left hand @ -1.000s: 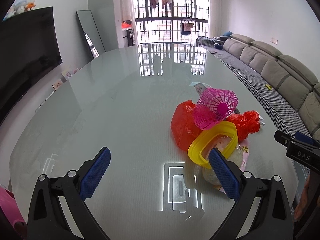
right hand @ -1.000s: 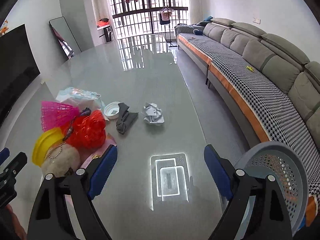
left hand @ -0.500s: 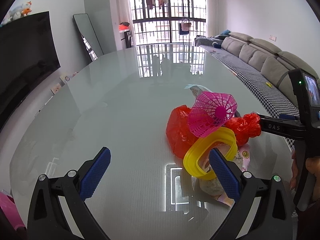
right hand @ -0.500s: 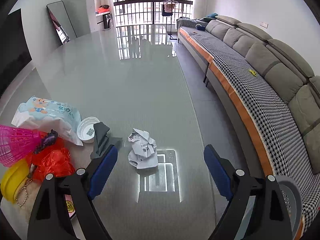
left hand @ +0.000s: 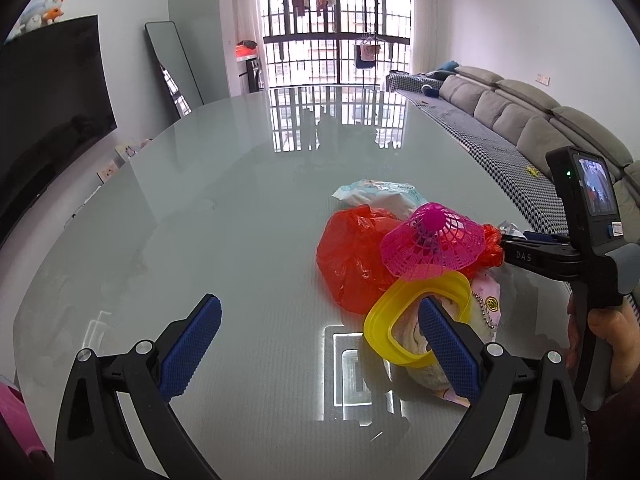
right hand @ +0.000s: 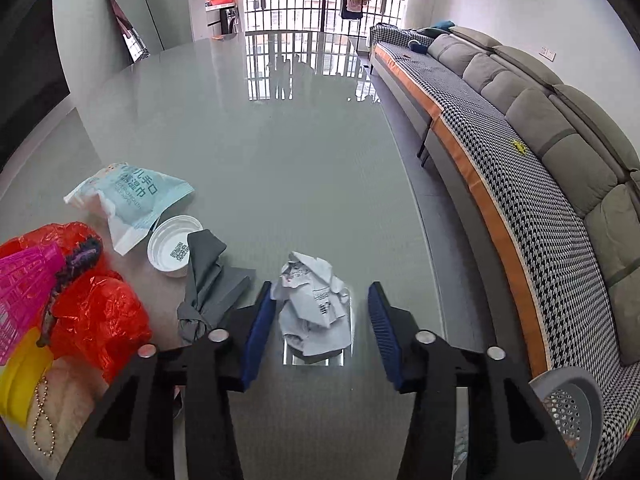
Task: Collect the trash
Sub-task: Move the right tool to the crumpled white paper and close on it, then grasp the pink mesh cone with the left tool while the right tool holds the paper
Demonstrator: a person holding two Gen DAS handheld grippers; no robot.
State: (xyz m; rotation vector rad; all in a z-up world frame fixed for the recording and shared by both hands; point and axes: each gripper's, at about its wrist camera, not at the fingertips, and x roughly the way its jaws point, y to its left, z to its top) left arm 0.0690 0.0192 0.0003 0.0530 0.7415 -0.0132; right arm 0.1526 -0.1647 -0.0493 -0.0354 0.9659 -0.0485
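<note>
A crumpled white paper ball (right hand: pixel 314 312) lies on the glass table between the open jaws of my right gripper (right hand: pixel 320 332); the blue pads stand on either side of it, not touching. My left gripper (left hand: pixel 316 344) is open and empty above the table, left of a pile: red plastic bag (left hand: pixel 348 256), pink mesh shuttlecock (left hand: pixel 434 240), yellow ring (left hand: pixel 404 320), wet-wipes pack (left hand: pixel 380 196). The right wrist view shows the same red bag (right hand: pixel 100 312), the wipes pack (right hand: pixel 128 196), a white lid (right hand: pixel 174 246) and a grey cloth (right hand: pixel 208 280).
A grey perforated basket (right hand: pixel 568 412) stands below the table's right edge. A grey sofa with a houndstooth cover (right hand: pixel 520 184) runs along the right. A black TV (left hand: pixel 44 120) and a mirror (left hand: pixel 172 68) are at the left.
My right gripper moved forward and down over the paper ball, which now sits between narrower-set jaws. The left gripper shifted slightly; the right tool now shows at its right.
</note>
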